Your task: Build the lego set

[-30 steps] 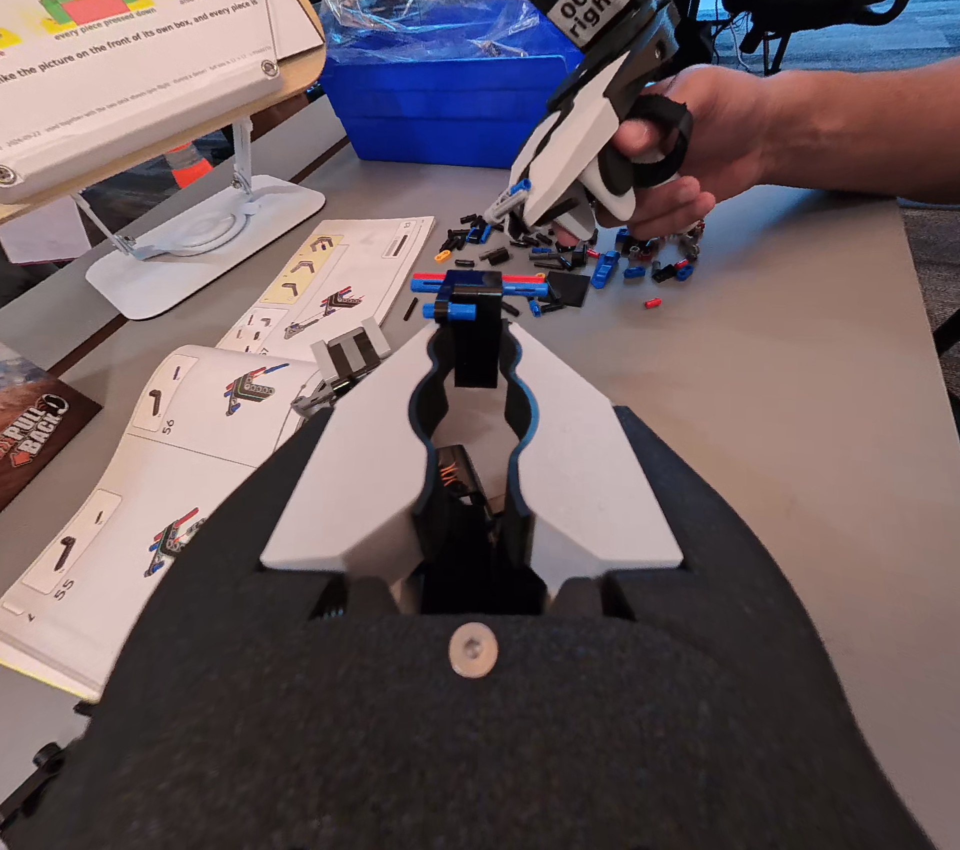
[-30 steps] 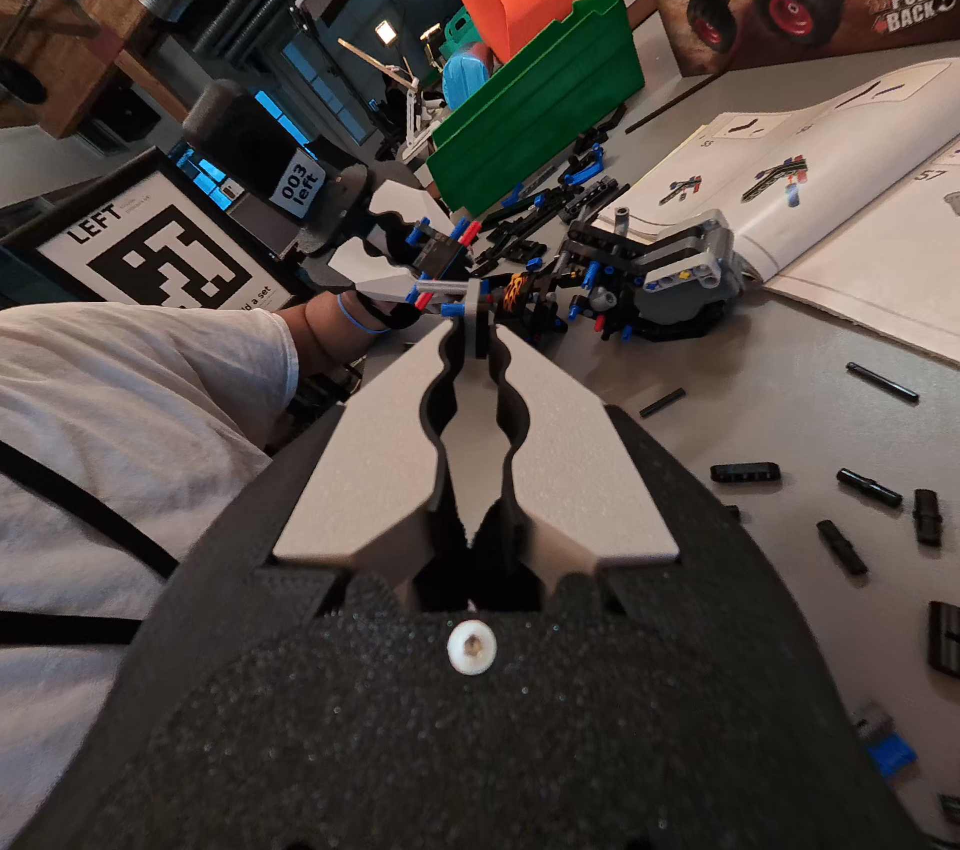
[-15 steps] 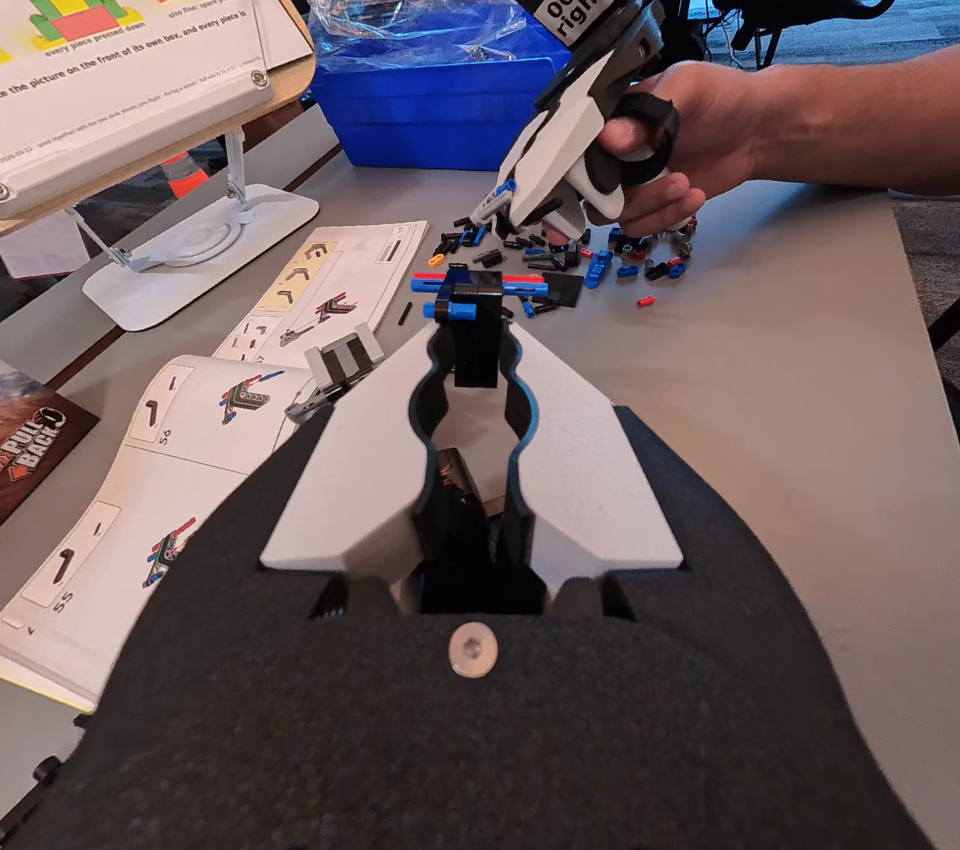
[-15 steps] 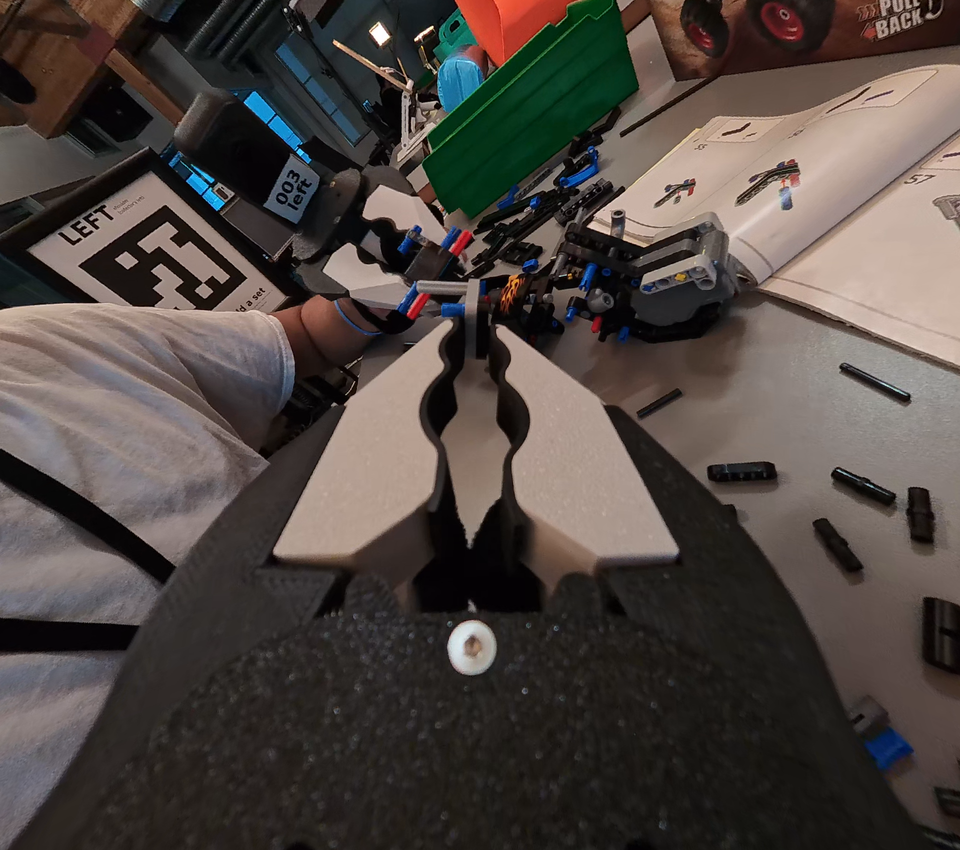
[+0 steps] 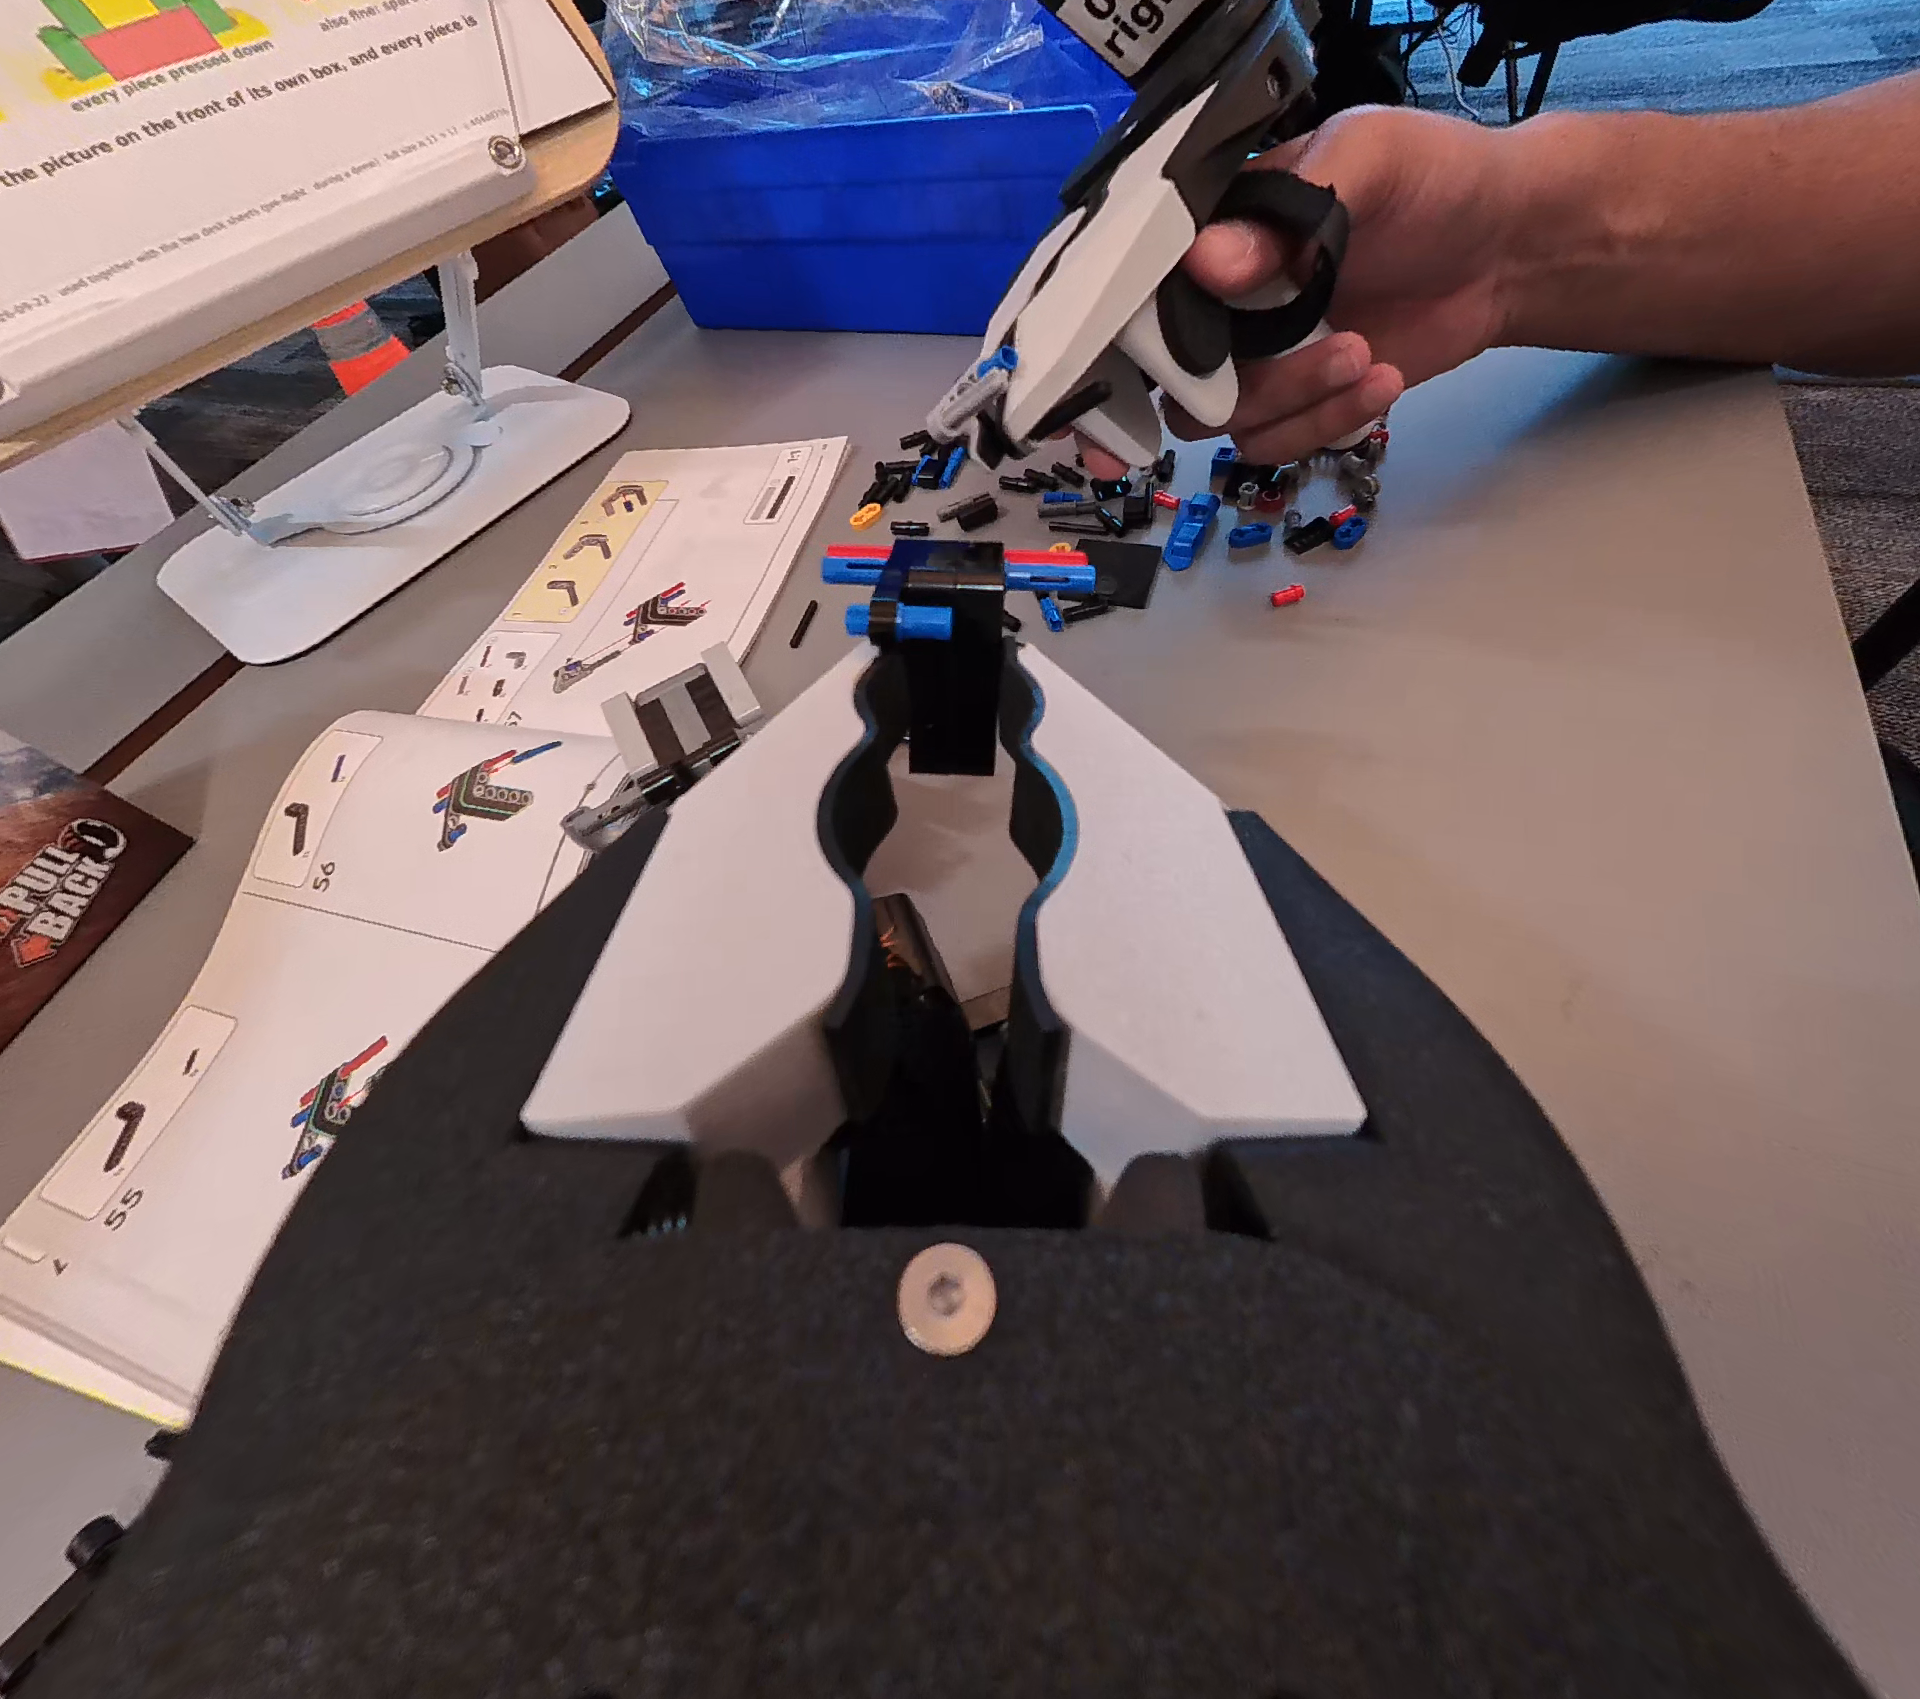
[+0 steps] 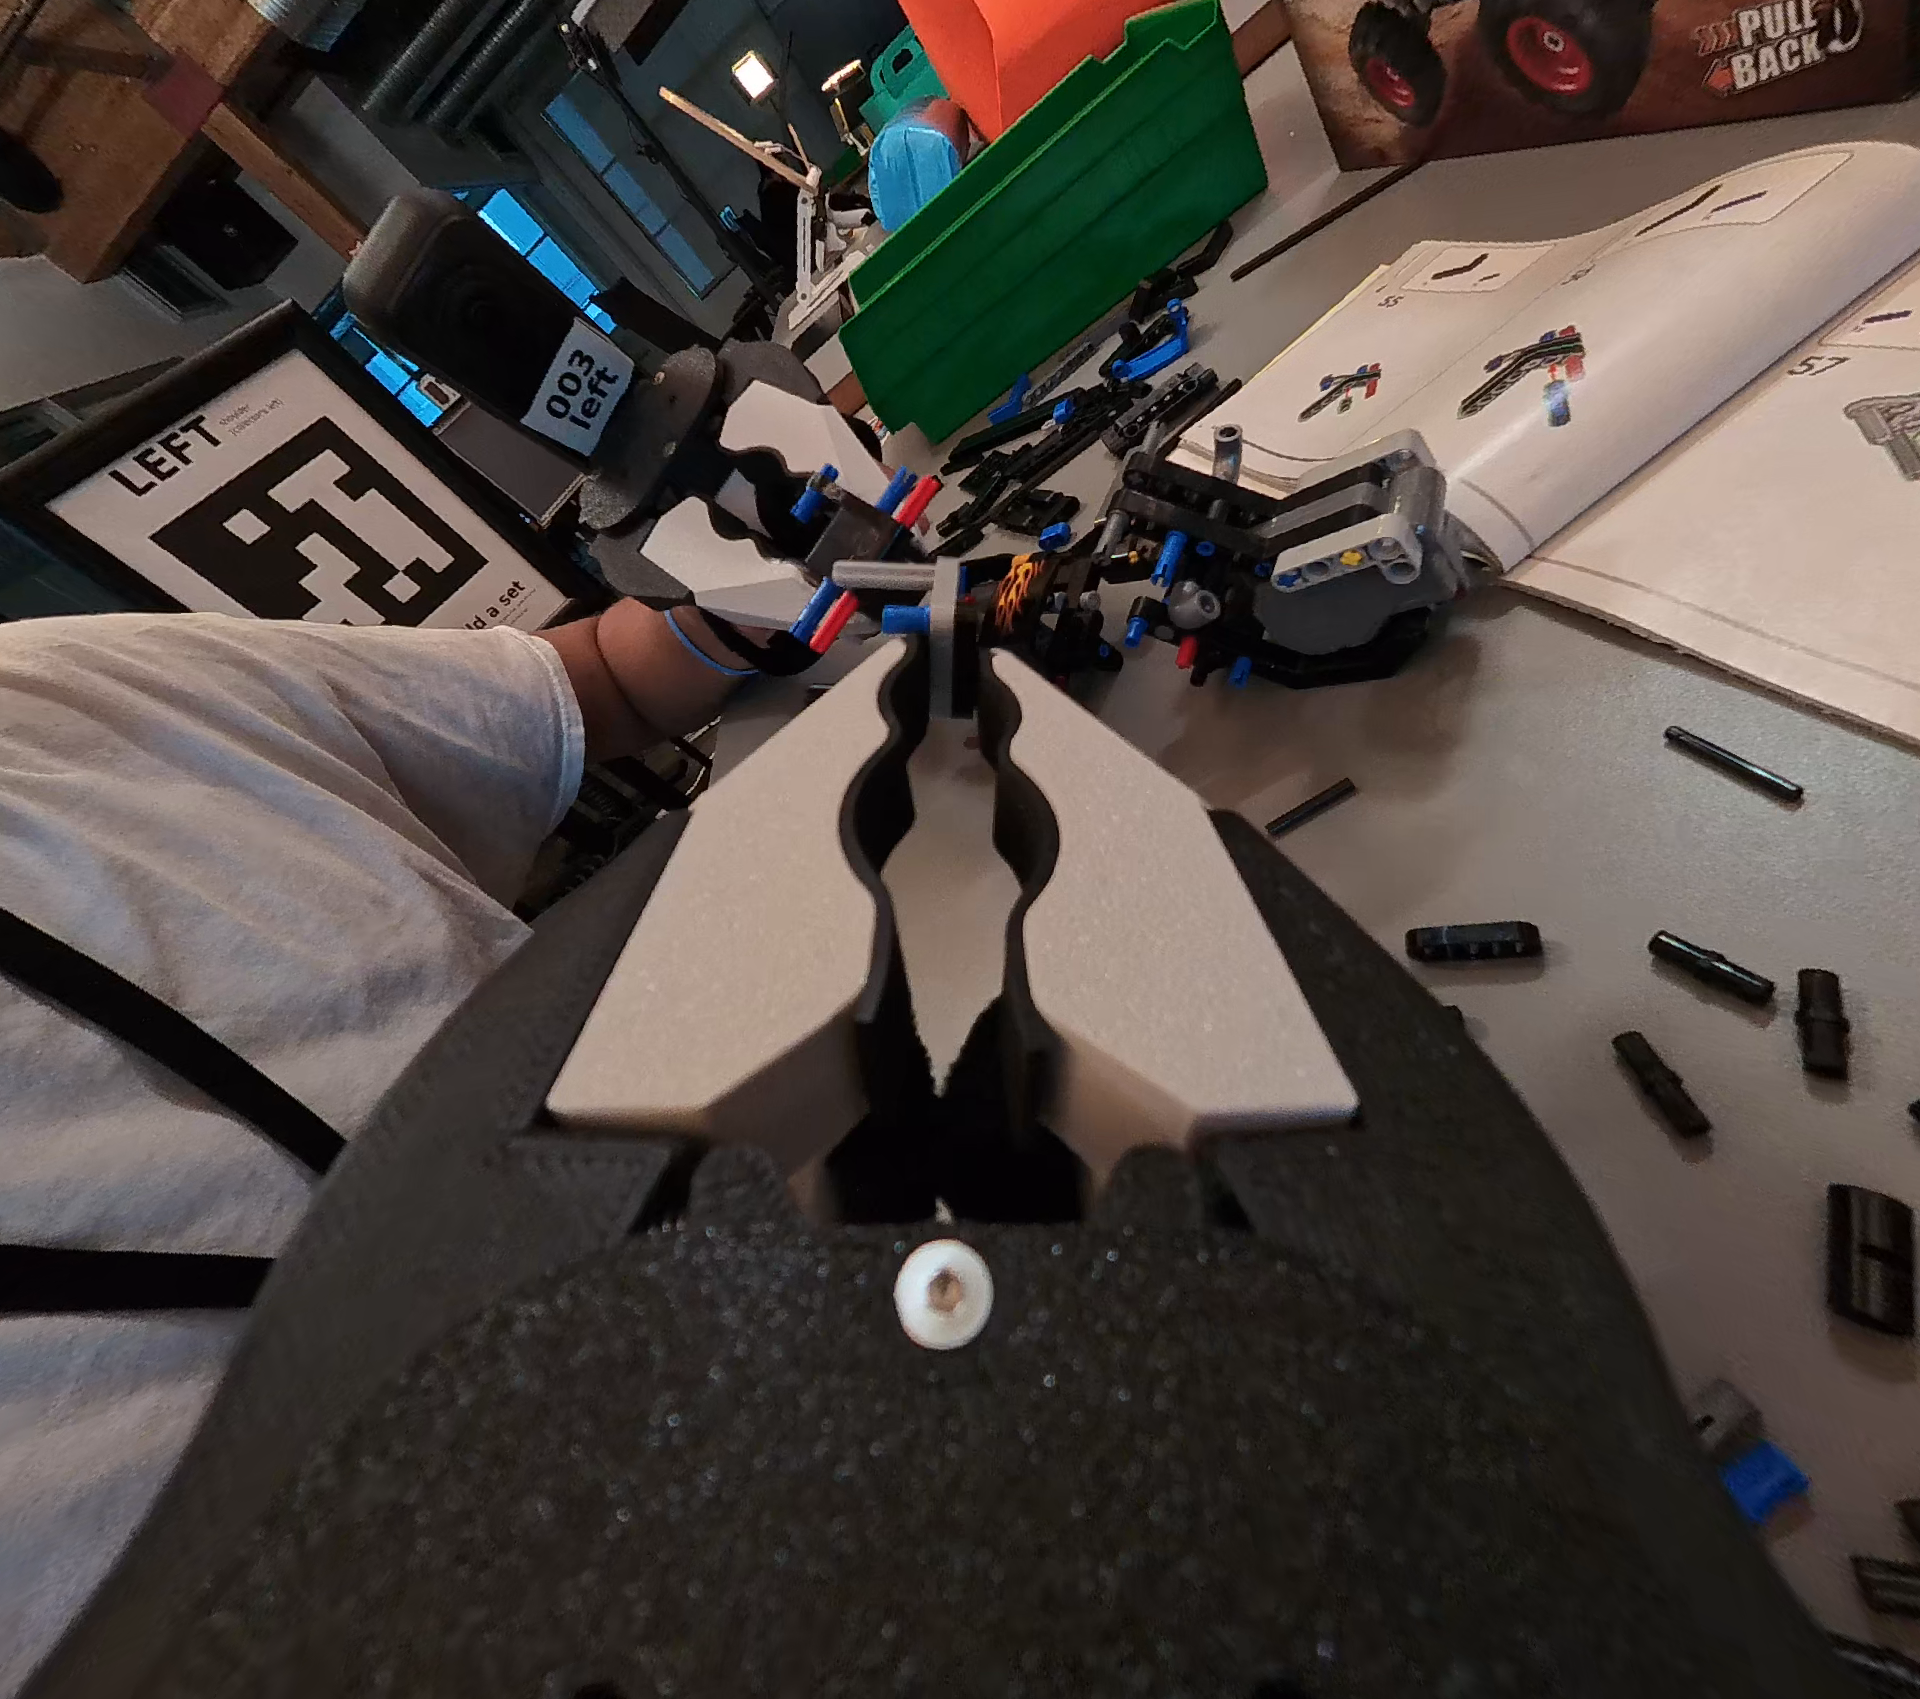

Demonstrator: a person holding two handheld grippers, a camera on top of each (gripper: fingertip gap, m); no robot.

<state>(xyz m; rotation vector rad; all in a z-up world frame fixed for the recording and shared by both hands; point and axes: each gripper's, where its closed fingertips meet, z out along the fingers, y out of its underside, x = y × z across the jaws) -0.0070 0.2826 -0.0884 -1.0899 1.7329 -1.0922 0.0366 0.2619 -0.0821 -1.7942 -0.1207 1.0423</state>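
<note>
Grey connector piece (image 6: 948,647), pinched in the right gripper (image 6: 951,693), had drifted up from the loose parts (image 5: 1101,506) toward the black sub-assembly (image 5: 948,662) clamped in the left gripper (image 5: 943,693), so joining looked close. Both hung above the grey desk (image 5: 1507,818), booklet (image 5: 343,901) open, blue bin (image 5: 862,226) behind, in an office-like room.

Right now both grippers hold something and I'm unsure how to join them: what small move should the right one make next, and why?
Probably ease the right gripper toward the left gripper. Its jaws pinch a small grey piece with an axle and a blue pin, apart from the black piece with blue and red pins that the left one grips above the table.
</note>
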